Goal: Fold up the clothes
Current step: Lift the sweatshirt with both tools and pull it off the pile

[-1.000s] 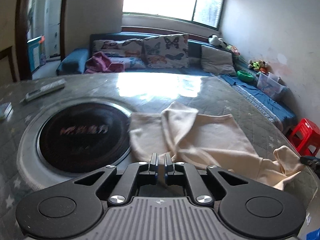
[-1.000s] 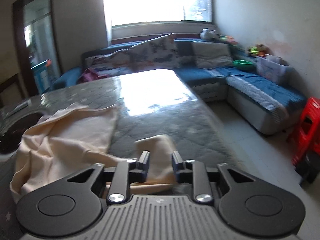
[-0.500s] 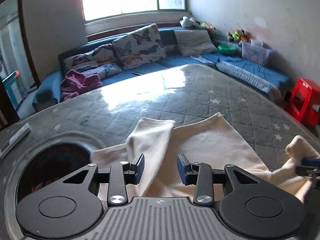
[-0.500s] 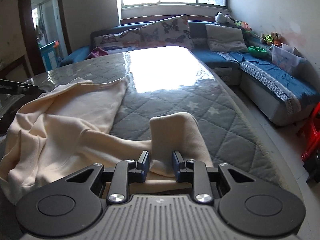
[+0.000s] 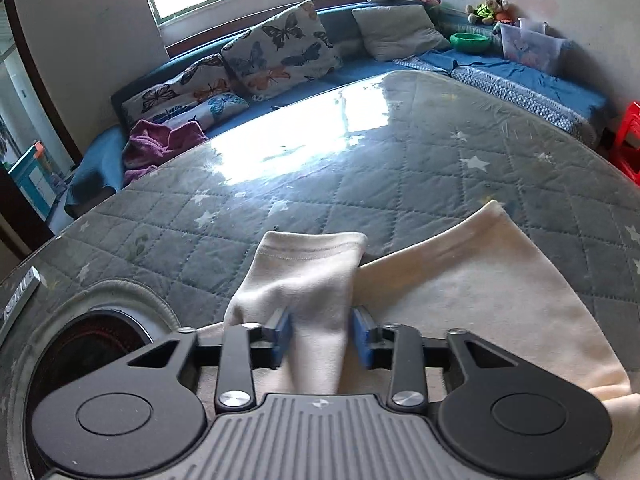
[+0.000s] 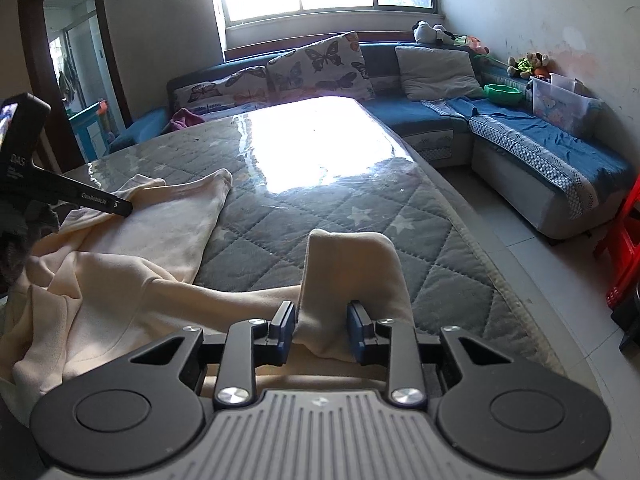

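Observation:
A cream long-sleeved garment (image 5: 472, 292) lies spread on the grey quilted star-patterned table (image 5: 400, 184). In the left wrist view one sleeve (image 5: 304, 276) runs between the pads of my left gripper (image 5: 322, 338), whose jaws stand open around it. In the right wrist view the other sleeve cuff (image 6: 352, 268) stands up between the pads of my right gripper (image 6: 322, 330), also open around it. The garment body (image 6: 132, 256) lies to the left there, with the left gripper's finger (image 6: 100, 202) over it.
A round black induction hob (image 5: 88, 356) is set in the table at the left. A remote (image 5: 20, 300) lies beyond it. A blue sofa (image 6: 520, 128) with butterfly cushions wraps the far side. A red stool (image 6: 624, 256) stands at the right.
My left gripper went from shut on the garment to open, with the sleeve now lying between its pads. My right gripper opened a little around the cuff. Both views shifted forward.

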{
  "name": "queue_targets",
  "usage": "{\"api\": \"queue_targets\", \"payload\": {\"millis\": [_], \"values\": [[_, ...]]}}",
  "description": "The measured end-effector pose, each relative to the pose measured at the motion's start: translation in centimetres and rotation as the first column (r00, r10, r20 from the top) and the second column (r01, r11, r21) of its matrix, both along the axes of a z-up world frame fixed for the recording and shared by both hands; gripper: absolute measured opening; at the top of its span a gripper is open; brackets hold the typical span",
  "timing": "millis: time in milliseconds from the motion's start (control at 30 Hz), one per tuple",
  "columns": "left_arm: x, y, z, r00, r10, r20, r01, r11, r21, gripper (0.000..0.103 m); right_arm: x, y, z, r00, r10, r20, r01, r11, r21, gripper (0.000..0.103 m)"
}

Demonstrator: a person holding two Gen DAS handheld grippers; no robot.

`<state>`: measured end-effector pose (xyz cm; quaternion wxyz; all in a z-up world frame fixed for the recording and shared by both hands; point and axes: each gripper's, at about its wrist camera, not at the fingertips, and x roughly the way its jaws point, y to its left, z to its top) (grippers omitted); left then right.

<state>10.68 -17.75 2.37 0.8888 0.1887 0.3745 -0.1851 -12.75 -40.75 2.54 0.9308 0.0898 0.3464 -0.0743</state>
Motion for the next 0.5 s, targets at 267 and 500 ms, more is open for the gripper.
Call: {"api": "queue_targets", "payload": {"millis": [267,500], "values": [[-1.4,3.5,1.9,0.998,0.051,0.031,-0.048,0.994,-0.096,0.005,0.2,0.0,0.0,1.000,0.006,0.004,-0.006,1.000,-0.007,0.030],[-4.2,10.2,6.5,0.983,0.170,0.068,-0.145,0.950,-0.277,0.005,0.3,0.4,0.1,1.000,0.011,-0.005,-0.011,0.999,-0.033,0.030]]}}
